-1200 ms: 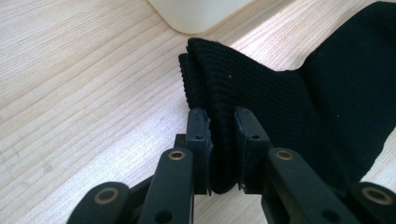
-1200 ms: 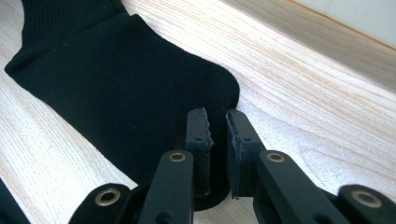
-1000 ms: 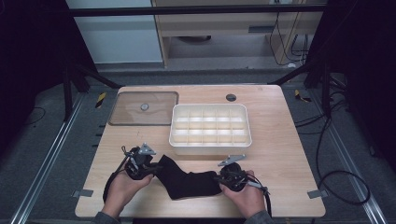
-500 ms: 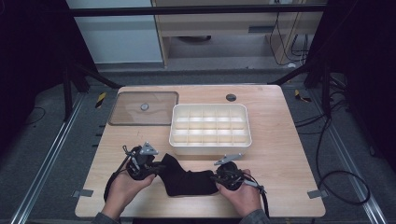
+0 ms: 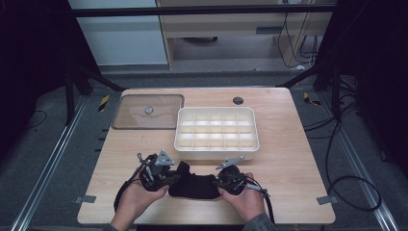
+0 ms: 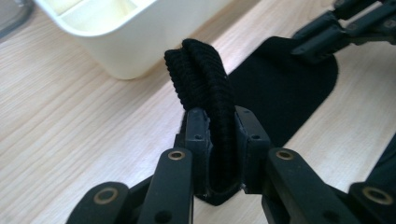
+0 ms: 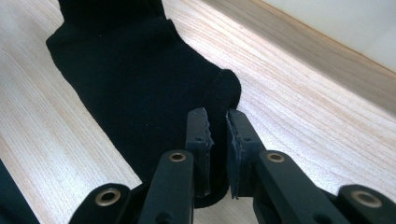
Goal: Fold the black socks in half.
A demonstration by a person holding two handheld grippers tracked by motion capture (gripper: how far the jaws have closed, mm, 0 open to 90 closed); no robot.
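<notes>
A black sock [image 5: 192, 186] lies on the wooden table [image 5: 288, 159] near its front edge, stretched between my two grippers. My left gripper [image 5: 174, 179] is shut on the sock's ribbed cuff [image 6: 201, 70], which stands up doubled between its jaws [image 6: 219, 116] and is lifted a little off the wood. My right gripper [image 5: 219, 183] is shut on the sock's other end; in the right gripper view its jaws [image 7: 217, 116] pinch the thin edge of the sock [image 7: 140, 79], which lies flat. The right gripper's black fingers [image 6: 345, 23] show at the far side in the left gripper view.
A white tray [image 5: 216, 150] divided into several compartments stands just behind the sock, its near wall [image 6: 116, 51] close to the cuff. A clear brown-tinted lid [image 5: 144, 113] lies at the back left. A dark round hole [image 5: 237, 100] sits near the table's far edge.
My left gripper has moved right and slightly up with the cuff, so the sock is now shorter and bunched between the grippers. The right gripper has stayed in place.
</notes>
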